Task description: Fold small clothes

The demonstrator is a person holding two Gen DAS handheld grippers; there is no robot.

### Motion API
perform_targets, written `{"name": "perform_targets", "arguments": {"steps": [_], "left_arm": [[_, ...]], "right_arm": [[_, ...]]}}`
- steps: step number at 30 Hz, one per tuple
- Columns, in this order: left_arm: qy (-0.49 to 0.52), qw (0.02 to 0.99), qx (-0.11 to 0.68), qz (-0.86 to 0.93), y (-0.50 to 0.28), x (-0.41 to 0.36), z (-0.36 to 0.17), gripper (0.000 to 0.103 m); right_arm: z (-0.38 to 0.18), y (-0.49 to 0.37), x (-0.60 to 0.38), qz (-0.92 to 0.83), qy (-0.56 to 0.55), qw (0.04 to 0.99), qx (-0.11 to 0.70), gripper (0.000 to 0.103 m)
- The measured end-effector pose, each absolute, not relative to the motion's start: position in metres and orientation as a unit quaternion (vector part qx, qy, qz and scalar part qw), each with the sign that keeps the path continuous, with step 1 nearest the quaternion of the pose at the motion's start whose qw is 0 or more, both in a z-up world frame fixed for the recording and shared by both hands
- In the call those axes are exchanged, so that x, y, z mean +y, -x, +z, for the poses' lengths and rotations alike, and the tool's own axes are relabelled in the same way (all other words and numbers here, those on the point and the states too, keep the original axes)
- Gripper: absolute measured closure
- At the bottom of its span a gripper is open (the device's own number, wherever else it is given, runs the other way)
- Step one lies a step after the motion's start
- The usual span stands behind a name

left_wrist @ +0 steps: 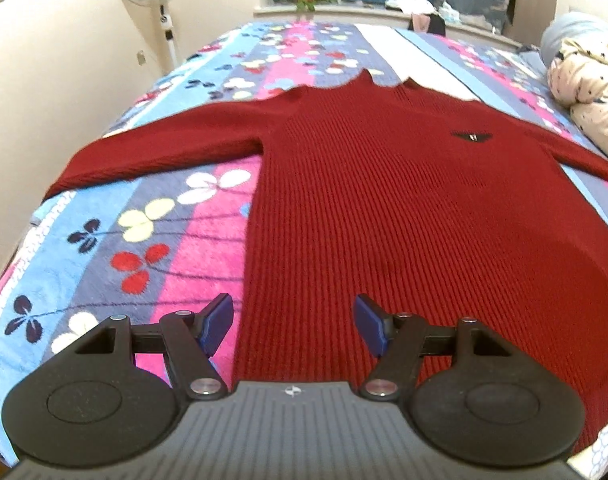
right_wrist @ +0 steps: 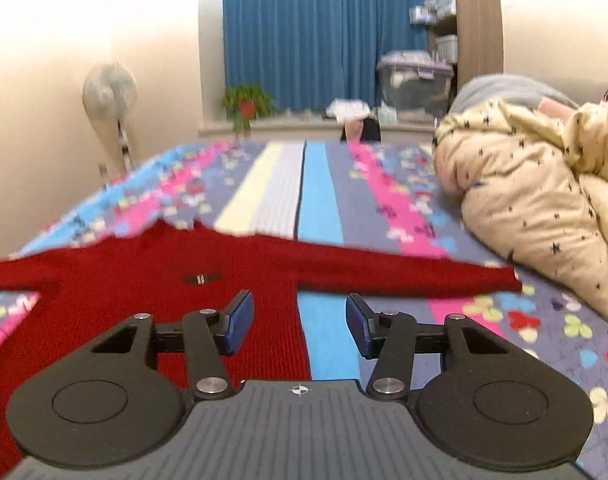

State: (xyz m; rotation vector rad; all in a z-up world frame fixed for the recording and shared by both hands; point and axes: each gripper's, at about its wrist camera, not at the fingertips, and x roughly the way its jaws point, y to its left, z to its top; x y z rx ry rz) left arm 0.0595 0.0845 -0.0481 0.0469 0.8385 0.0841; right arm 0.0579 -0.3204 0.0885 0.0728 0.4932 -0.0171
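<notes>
Spread flat on the flowered bedspread [left_wrist: 152,236], front up, sleeves out to both sides: a red ribbed sweater [left_wrist: 383,208], straight ahead of the left tool [left_wrist: 294,323] and ahead-left of the right tool [right_wrist: 300,324]. Left tool wide open, holding nothing, poised over the sweater's left edge near the hem, one blue pad [left_wrist: 218,320] above the bedspread and the other above the knit. Right tool likewise wide open and empty, straddling the sweater's right side seam, right sleeve [right_wrist: 403,270] stretching across just beyond its tips. Likely soft, light and limp, with some stretch in the ribbing; no stiffness to carry a fold, so prone to sagging and dragging on the fuzzy cover. Best taken at a cuff or sleeve edge, or at hem corners, pinching both layers. Star-print quilt [right_wrist: 543,208] bunched off to the right, clear of the sweater.
</notes>
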Motion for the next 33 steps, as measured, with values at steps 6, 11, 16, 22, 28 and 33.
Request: {"name": "perform_targets", "arguments": {"steps": [6,11,16,22,28,33], "left_arm": [[-0.013,0.909,0.413,0.047,-0.061,0.088,-0.050,0.031],[-0.016,0.910,0.412,0.048,-0.062,0.087,-0.051,0.031],[-0.013,0.909,0.414,0.048,-0.064,0.087,-0.053,0.031],[-0.010,0.909,0.415,0.047,-0.064,0.087,-0.053,0.031],[-0.008,0.909,0.414,0.048,-0.064,0.087,-0.052,0.031],[-0.007,0.909,0.414,0.050,-0.064,0.088,-0.052,0.031]], "right_arm": [[0.064,-0.066,-0.329,-0.043,-0.076,0.960,0.267,0.049],[0.050,-0.076,-0.323,-0.040,-0.074,0.953,0.291,0.046],[0.042,-0.080,-0.318,-0.038,-0.060,0.951,0.301,0.044],[0.041,-0.081,-0.321,-0.048,-0.071,0.948,0.305,0.043],[0.040,-0.081,-0.320,-0.046,-0.065,0.947,0.310,0.041],[0.039,-0.082,-0.318,-0.044,-0.059,0.947,0.311,0.041]]}}
